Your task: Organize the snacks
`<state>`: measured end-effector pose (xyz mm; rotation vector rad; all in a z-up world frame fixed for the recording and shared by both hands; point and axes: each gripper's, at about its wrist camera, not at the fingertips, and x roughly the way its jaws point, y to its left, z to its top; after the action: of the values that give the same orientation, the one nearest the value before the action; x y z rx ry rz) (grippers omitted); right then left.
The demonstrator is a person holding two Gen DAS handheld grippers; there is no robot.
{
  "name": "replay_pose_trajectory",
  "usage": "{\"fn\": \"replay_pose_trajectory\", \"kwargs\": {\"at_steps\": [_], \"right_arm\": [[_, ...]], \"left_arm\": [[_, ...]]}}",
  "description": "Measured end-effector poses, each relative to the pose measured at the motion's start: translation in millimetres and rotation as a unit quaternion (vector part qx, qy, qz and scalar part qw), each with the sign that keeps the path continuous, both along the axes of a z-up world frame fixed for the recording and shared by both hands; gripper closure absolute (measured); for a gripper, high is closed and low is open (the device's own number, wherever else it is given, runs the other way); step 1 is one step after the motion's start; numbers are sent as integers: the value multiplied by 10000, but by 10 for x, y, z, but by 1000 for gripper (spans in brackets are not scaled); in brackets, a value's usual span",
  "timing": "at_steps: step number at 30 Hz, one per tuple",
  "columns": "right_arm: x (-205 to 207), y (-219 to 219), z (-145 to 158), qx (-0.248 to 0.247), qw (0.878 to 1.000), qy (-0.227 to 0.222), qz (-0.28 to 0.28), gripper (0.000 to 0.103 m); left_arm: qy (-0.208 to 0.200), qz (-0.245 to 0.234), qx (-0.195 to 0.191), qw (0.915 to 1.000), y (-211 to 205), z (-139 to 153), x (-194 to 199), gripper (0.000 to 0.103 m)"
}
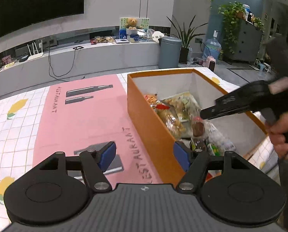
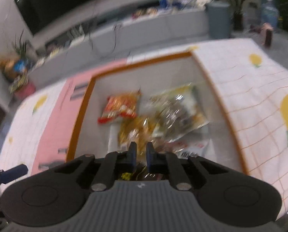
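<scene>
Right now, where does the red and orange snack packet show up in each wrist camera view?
Left wrist: red and orange snack packet centre, behind the box's near wall.
Right wrist: same packet left of centre, on the box floor.
Shared landmark: orange box.

Crinkly snack packets [image 2: 155, 114] heaped inside orange box [image 1: 151, 131]

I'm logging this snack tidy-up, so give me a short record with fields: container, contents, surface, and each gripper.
container: orange box, open top, white inside
contents: several snack packets lying inside
surface: lemon-print tablecloth with pink mat beside the box
left hand-held gripper: open, empty, straddling the box's near wall
right hand-held gripper: shut, above the packets
</scene>
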<state>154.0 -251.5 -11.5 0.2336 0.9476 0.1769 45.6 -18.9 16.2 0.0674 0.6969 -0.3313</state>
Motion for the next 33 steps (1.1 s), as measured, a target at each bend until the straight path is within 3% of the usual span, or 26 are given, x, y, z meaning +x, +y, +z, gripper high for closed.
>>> {"fn": "replay_pose_trajectory", "kwargs": {"at_steps": [2,7,10,14,19,23,28,31,33], "right_arm": [[68,56,-113,-214,9995,253,-5,96],[269,26,-472,-82,9954,916,-255,103],[292,90,-509,-269,9947,937,-340,103],[233,126,-367,-131,9968,768,-195,103],[302,176,-234,-733,9966,346,-177,103],[438,171,-385,-932,9942,536,-90,103],[506,111,-443,-790,9943,711,-66,103],[540,85,-577,-380,9904,1328,47,103],[538,51,-601,-401,9889,1426,-88,103]], "left_arm": [[-68,22,46,10000,16,-9,-20,23],[-169,5,3,9999,25,-33,-15,23],[-274,39,180,9995,25,-80,-19,23],[-267,133,283,9992,44,-122,30,23],[-168,243,260,9992,61,-152,121,23],[-133,222,225,9994,26,-178,122,23],[-126,164,282,9994,-18,-196,127,23],[-98,200,270,9994,-5,-193,137,23],[-70,249,213,9994,19,-170,147,23]]}}
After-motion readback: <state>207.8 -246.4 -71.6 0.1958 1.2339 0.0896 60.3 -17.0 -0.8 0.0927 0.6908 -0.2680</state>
